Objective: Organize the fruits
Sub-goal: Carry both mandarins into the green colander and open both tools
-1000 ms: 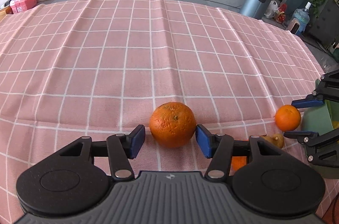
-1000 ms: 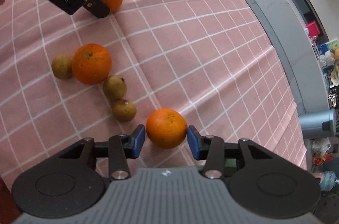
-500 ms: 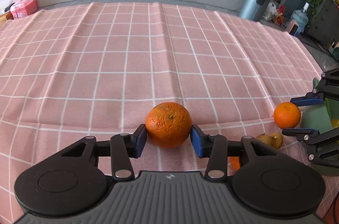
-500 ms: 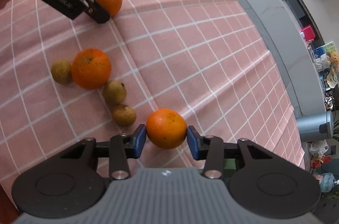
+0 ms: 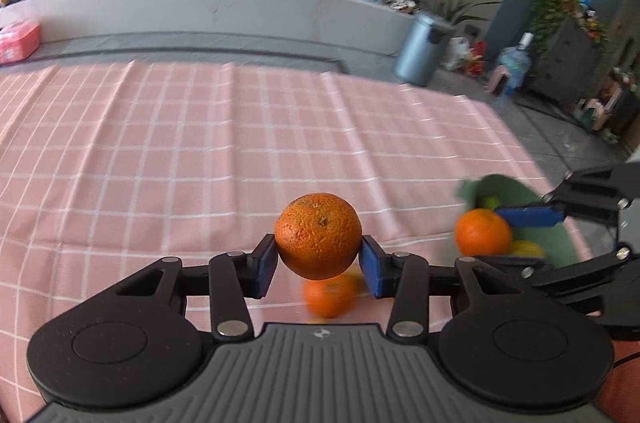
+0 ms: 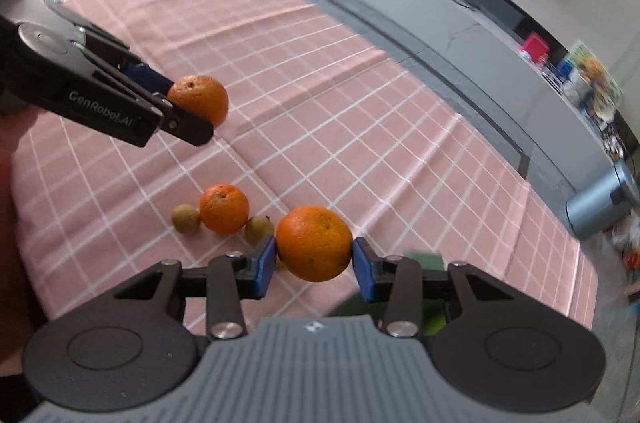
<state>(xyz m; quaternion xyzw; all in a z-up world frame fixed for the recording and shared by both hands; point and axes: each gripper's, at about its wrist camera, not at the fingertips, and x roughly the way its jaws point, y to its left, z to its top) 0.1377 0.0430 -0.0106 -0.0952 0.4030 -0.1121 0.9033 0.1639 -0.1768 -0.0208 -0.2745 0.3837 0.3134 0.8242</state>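
Observation:
My left gripper is shut on a rough-skinned orange and holds it above the pink checked cloth. My right gripper is shut on a smoother orange, also lifted. In the left wrist view the right gripper holds its orange over a green bowl with yellow and green fruit. In the right wrist view the left gripper carries its orange. A third orange lies on the cloth among small brown fruits.
A green container shows just behind my right fingers. A grey counter runs along the far side of the table. A grey bin stands on the floor past the far right corner.
Both grippers closed on their oranges and lifted them off the cloth. The right one swung toward the green bowl; the views tilted up.

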